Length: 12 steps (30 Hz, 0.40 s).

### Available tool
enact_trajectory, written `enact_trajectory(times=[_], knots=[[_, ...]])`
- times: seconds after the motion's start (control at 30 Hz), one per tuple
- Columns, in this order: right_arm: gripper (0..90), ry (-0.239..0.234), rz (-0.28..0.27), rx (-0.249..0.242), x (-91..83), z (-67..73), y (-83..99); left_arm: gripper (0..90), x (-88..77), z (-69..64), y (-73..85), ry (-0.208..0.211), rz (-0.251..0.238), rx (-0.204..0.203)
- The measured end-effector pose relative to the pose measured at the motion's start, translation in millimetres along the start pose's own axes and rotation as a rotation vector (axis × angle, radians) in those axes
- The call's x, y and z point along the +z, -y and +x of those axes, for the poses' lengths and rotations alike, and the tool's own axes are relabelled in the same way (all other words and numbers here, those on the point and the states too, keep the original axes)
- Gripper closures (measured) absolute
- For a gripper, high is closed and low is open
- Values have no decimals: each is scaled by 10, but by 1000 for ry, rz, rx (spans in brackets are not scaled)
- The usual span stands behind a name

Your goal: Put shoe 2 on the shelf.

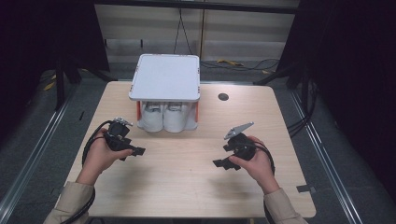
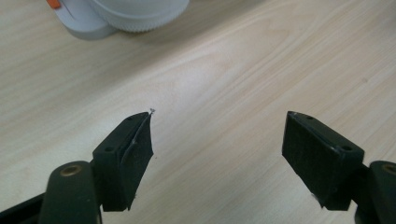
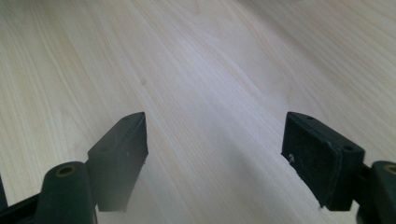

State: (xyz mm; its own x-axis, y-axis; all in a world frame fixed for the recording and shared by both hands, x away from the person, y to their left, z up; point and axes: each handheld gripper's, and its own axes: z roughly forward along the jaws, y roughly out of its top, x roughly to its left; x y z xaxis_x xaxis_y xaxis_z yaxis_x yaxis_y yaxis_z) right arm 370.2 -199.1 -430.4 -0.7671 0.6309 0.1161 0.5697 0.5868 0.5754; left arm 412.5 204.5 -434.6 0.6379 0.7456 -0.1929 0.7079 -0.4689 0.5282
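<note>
Left gripper (image 1: 136, 150) and right gripper (image 1: 221, 163) | jaws released, empty | white two-tier plastic rack (image 1: 165, 77) at twelve o'clock on pale wooden bench (image 1: 187, 186) | approach level, squarely.

The rack's (image 1: 164, 77) white top hides most of the rolls (image 1: 163, 116) beneath; in the left gripper view one roll (image 2: 135, 14) is cut off by the top edge; both sleeves (image 1: 70, 200) run off the bottom edge.
</note>
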Motion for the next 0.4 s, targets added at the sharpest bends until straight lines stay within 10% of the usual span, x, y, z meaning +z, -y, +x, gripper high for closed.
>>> enact_trajectory(times=[0.4], knots=[[179, 61, 4, 18, 43, 26, 341, 217, 133, -68, 122, 15, -15, 13]])
